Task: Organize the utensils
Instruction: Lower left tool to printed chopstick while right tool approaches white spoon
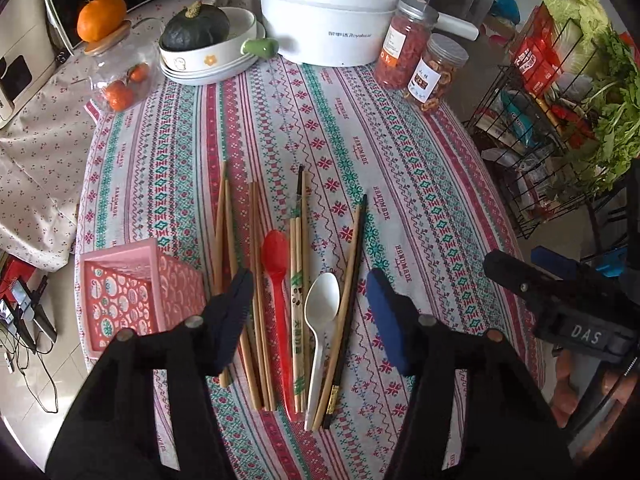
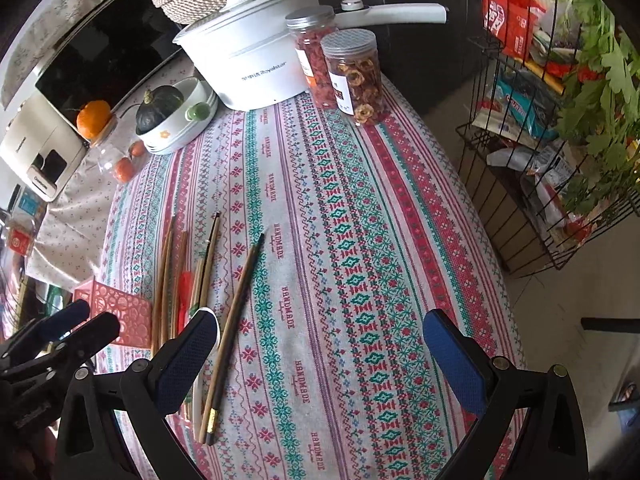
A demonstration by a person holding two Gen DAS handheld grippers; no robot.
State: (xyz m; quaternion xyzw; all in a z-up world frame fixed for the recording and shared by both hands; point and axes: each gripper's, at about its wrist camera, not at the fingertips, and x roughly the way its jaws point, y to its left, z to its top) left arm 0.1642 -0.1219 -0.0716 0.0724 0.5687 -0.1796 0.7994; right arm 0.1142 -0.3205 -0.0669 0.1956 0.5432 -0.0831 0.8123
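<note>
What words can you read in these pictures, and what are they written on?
"HANDMADE": woven over and over into the striped tablecloth.
"Royalstar": on the side of the white pot; the signs before it are too blurred.
"DAS": on the right gripper body.
Jar labels: too small to read.
Green print on the chopstick wrapper: too blurred to read.
Red packets in the wire rack: unreadable.

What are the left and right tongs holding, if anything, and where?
Nothing. The left tongs hang open over the spoons and chopsticks; the right tongs are open over bare tablecloth.
</note>
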